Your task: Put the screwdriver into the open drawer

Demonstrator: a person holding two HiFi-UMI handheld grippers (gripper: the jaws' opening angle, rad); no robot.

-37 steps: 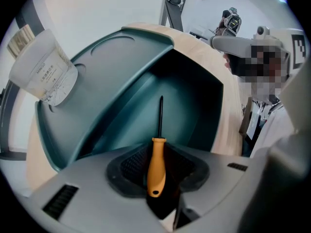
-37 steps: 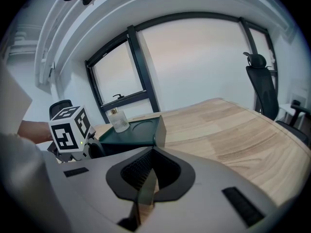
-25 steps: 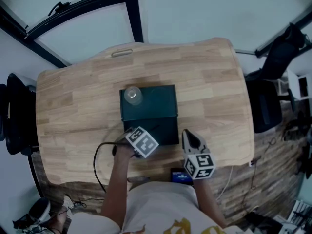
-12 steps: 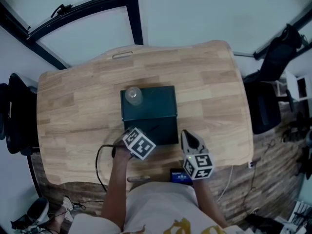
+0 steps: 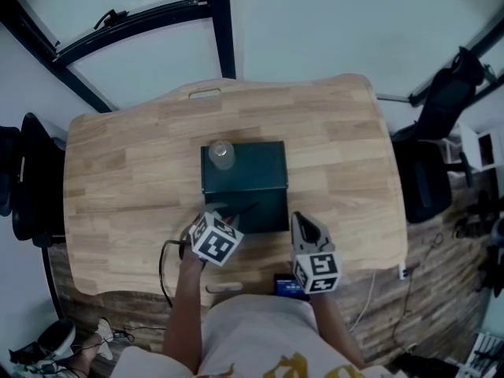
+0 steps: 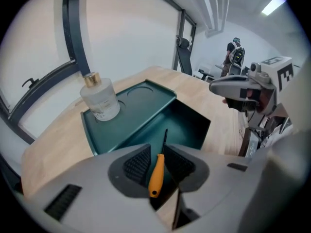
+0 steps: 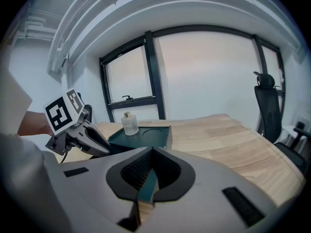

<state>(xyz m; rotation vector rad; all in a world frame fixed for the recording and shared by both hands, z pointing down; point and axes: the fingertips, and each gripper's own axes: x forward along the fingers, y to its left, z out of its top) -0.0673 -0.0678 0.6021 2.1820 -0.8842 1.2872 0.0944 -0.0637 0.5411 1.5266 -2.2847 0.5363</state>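
Note:
An orange-handled screwdriver [image 6: 156,174] sits between the jaws of my left gripper [image 6: 158,155], which is shut on the handle. Its dark shaft [image 5: 246,209] points over the open drawer [image 6: 182,125] of a dark green box [image 5: 246,168] in the middle of the wooden table [image 5: 126,179]. In the head view the left gripper [image 5: 225,211] hovers at the drawer's front left corner. My right gripper [image 5: 302,221] stands just right of the drawer, shut with nothing in it [image 7: 151,154].
A clear bottle with a gold cap [image 6: 99,100] stands on the box's top at its left, beside a round recess [image 6: 141,92]. A black cable [image 5: 164,260] loops at the table's near edge. Black chairs stand to the right [image 5: 429,172] and left [image 5: 27,179] of the table.
My left gripper has drifted slightly left and towards the person, still holding the screwdriver. The right gripper has hardly moved.

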